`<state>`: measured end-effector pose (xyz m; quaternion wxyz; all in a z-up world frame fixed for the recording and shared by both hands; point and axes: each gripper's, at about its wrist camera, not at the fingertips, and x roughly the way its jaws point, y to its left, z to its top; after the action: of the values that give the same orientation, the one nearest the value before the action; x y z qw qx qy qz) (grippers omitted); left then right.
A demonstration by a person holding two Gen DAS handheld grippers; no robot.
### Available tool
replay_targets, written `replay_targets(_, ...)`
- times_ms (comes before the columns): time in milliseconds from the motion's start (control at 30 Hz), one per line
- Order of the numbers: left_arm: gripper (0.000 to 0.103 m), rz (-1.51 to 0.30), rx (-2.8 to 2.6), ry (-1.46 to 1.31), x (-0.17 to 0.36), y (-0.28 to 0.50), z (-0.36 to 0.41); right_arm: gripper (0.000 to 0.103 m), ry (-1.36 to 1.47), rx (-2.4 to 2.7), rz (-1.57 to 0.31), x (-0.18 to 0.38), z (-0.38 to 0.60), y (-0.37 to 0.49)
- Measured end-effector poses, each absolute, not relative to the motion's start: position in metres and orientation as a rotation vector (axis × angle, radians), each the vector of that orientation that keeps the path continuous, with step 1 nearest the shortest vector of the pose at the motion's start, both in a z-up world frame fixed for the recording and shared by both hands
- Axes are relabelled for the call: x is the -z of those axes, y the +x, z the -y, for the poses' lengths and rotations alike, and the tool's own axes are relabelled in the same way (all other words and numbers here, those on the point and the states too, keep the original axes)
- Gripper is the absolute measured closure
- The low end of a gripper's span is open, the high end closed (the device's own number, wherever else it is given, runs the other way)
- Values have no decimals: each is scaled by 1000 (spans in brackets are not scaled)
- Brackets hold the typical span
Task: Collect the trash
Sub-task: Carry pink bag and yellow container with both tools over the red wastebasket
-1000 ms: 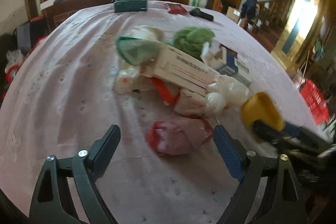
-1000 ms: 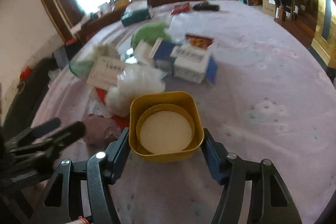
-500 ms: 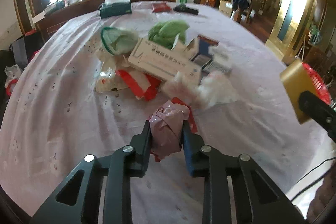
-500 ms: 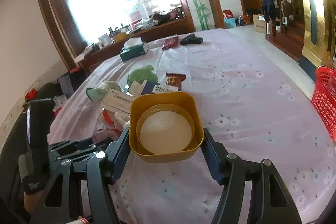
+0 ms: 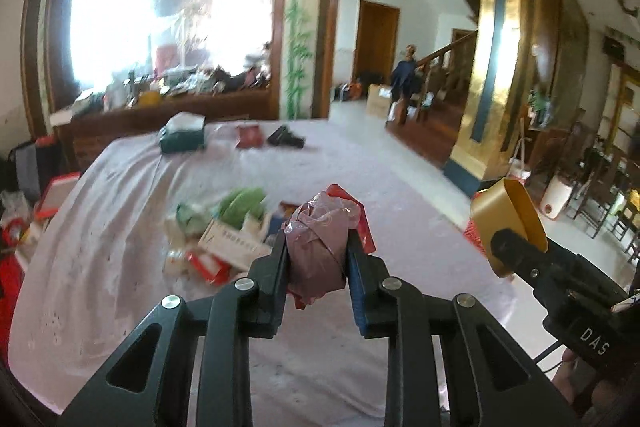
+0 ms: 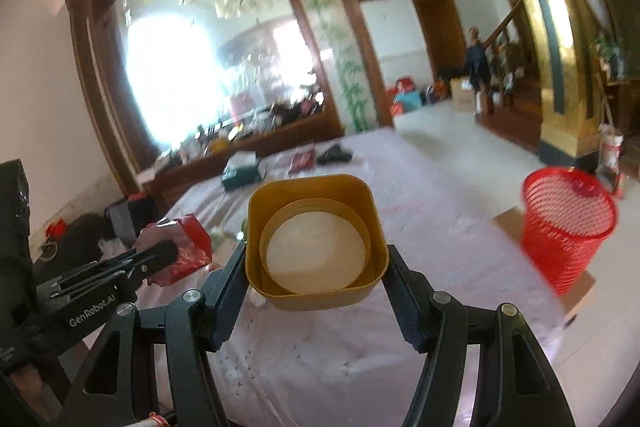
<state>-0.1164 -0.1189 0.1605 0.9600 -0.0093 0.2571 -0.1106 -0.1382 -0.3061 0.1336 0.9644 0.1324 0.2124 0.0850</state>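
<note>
My left gripper (image 5: 316, 259) is shut on a crumpled pink and red plastic bag (image 5: 320, 247), held up above the table. The same bag (image 6: 176, 247) shows at the left of the right wrist view, in the left gripper (image 6: 160, 259). My right gripper (image 6: 316, 267) is shut on a square yellow paper bowl (image 6: 316, 239) with a round white bottom, also lifted off the table. That bowl (image 5: 508, 223) appears at the right of the left wrist view. A heap of trash (image 5: 224, 235) with boxes, green and white bags lies on the pink tablecloth (image 5: 120, 227).
A red mesh wastebasket (image 6: 568, 223) stands on the floor to the right of the table. At the table's far end lie a green tissue box (image 5: 182, 137), a red packet (image 5: 249, 137) and a black object (image 5: 286, 139). A cluttered sideboard (image 5: 168, 99) runs behind.
The left gripper closed on the pink bag and lifted it off the table. Both grippers rose and tilted up, so the room and the red wastebasket came into view. The right kept its bowl.
</note>
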Motion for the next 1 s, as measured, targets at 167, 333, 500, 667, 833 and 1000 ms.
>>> replay_targets(167,78,-505,275,-2,-177,-126,138,34,282,-109,-376,-157,321,-167)
replay_targets(333,78,-483,316,8,-187,-128,155,34,282,-65,-345,-171,332,-182)
replay_targets(500,78,-488,356,22,-187,-116,178,34,295,-21,-339,-173,351,-186)
replay_targets(667,78,-497,402,45,-186,-101,207,34,307,32,-342,-172,377,-182)
replay_targets(833,78,-504,449,70,-181,-81,240,34,314,99,-336,-171,403,-178)
replay_targets(1000,78,-530,499,90,-173,-60,276,34,333,162,-344,-168,435,-164)
